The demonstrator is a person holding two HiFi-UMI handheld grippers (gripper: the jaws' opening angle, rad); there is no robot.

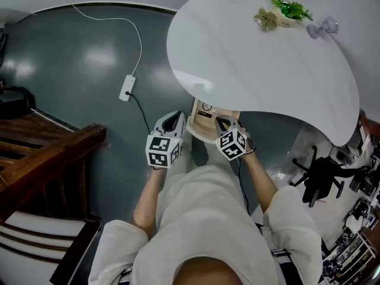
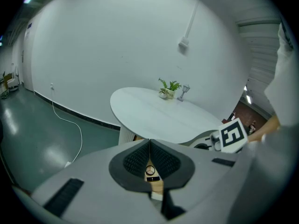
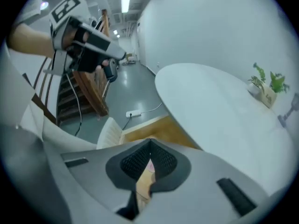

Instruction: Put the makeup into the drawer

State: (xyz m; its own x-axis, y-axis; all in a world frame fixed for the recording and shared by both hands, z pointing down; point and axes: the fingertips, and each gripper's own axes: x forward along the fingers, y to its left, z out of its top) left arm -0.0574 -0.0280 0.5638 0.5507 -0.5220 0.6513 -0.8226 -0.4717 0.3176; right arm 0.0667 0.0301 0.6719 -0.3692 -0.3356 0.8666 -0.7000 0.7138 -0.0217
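Observation:
Under the white round table [image 1: 267, 64] a drawer [image 1: 199, 129] with a wooden inside stands pulled out. A round makeup case [image 1: 206, 107] lies in it; in the left gripper view it shows as a round case [image 2: 150, 170] with a small black item [image 2: 153, 178] beside it. My left gripper [image 1: 178, 117] [image 2: 149, 143] hangs over the drawer's left edge, pads together, holding nothing. My right gripper [image 1: 223, 122] [image 3: 150, 143] is over the drawer's right part, also shut and empty. Below its pads a pinkish item [image 3: 150, 166] lies on the drawer's wood [image 3: 154, 129].
On the table's far side stand a small potted plant [image 1: 286, 9] and a pale purple glass [image 1: 323, 27]. A white power strip [image 1: 126, 88] with its cable lies on the grey floor. Wooden stairs [image 1: 47, 153] are at the left, a black stand [image 1: 320, 177] at the right.

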